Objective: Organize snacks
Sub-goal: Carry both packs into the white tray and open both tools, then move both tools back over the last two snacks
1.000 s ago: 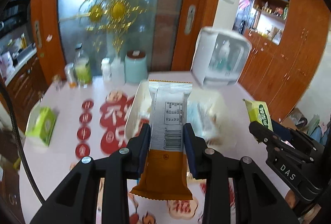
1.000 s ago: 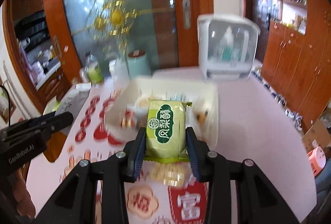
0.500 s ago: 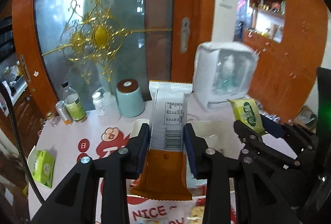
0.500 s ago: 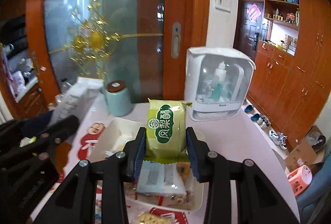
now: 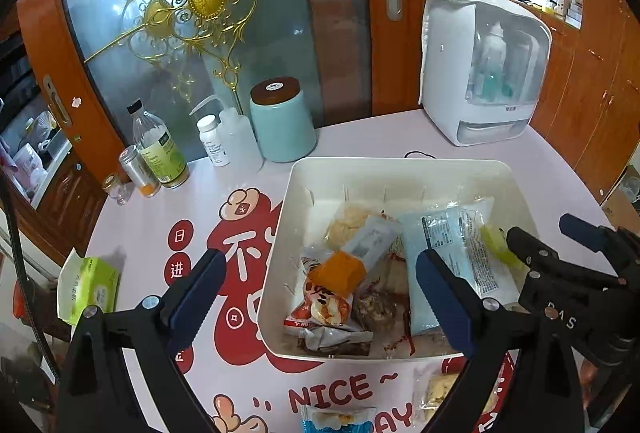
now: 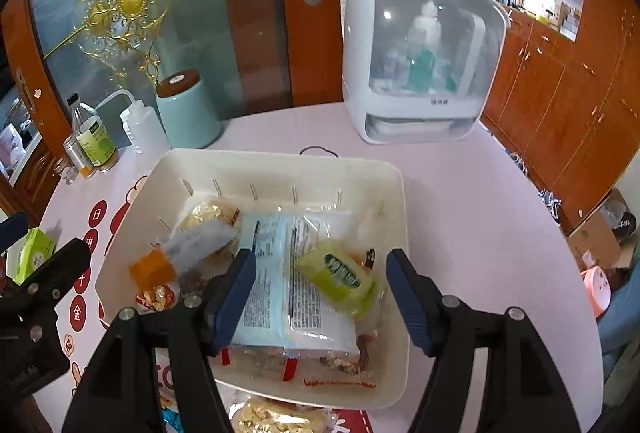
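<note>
1. Nearest, at the tabletop's (image 5: 400, 141) front edge, a few wrapped snacks lie outside the bin: a pale biscuit pack (image 6: 276, 419) and a blue-ended packet (image 5: 336, 417), on the red print of the pink cover.
2. The left gripper (image 5: 320, 297) hangs over the bin's near left corner; its fingers (image 5: 196, 293) have just been opening and now stand wide apart with nothing between them.
3. The right gripper (image 6: 320, 293) hangs over the bin's near right part; its fingers (image 6: 236, 293) have just been opening too, now clearly parted, pads clear of any packet.
4. Below them sits the cream plastic bin (image 5: 396, 169), with snacks piled inside.
5. The orange-and-white bar (image 5: 352, 257) lies tilted on the left side of the pile, its orange end toward the camera, on top of a red-and-white packet (image 5: 324, 307).
6. The green packet (image 6: 340, 279) lies tilted on a large pale-blue packet (image 6: 276, 273) in the bin's middle-right.
7. A round golden pastry in clear wrap (image 6: 210, 213) sits at the bin's far left.
8. To the left of the bin, near the tabletop's edge, lies a green tissue pack (image 5: 90, 289).
9. Beyond the bin stand a mint canister with a brown lid (image 5: 282, 121), a white squeeze bottle (image 5: 236, 137), a small pill bottle (image 5: 212, 145), a green-labelled glass bottle (image 5: 160, 149) and a small can (image 5: 138, 171).
10. Farther right stands a white cabinet with a clear front (image 5: 484, 73), bottles inside it.
</note>
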`<state>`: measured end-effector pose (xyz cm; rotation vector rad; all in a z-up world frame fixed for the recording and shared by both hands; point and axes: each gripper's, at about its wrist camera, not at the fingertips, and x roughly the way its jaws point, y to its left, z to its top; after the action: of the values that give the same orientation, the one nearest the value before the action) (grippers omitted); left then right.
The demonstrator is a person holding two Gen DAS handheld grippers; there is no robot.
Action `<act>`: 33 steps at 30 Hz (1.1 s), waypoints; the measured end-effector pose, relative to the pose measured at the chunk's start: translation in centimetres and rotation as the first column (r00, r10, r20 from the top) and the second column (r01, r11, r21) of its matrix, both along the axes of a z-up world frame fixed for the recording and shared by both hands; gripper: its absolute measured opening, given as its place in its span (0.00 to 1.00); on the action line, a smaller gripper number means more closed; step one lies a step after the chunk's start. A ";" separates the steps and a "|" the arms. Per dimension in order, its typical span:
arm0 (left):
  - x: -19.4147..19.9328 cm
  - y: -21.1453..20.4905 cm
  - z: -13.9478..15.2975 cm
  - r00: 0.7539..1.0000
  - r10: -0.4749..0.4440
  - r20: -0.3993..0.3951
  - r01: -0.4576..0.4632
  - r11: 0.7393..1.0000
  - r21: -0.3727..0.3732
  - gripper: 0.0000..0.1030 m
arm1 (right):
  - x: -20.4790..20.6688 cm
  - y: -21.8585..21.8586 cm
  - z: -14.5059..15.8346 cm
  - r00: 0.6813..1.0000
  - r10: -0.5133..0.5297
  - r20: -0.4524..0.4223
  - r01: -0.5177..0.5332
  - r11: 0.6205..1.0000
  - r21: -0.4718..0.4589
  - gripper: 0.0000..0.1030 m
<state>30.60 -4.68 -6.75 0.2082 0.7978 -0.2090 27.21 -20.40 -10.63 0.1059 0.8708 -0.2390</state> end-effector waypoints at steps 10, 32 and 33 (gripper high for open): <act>-2.1 -0.2 0.7 0.999 -0.023 0.025 0.024 0.999 -0.026 0.92 | -2.0 -0.1 1.1 0.998 -0.007 0.057 0.005 0.999 0.035 0.75; -9.8 2.5 0.4 0.998 -0.061 0.029 0.064 0.993 -0.103 0.92 | -10.3 0.7 2.2 0.993 0.009 0.116 -0.015 0.998 0.053 0.75; -9.9 2.8 0.1 0.998 -0.059 0.025 0.061 0.993 -0.100 0.92 | -10.5 0.6 2.1 0.993 0.013 0.114 -0.019 0.998 0.053 0.75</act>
<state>20.72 -1.92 -6.61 0.1391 0.7576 -0.3028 16.68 -19.82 -8.55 0.1614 0.7651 -0.1923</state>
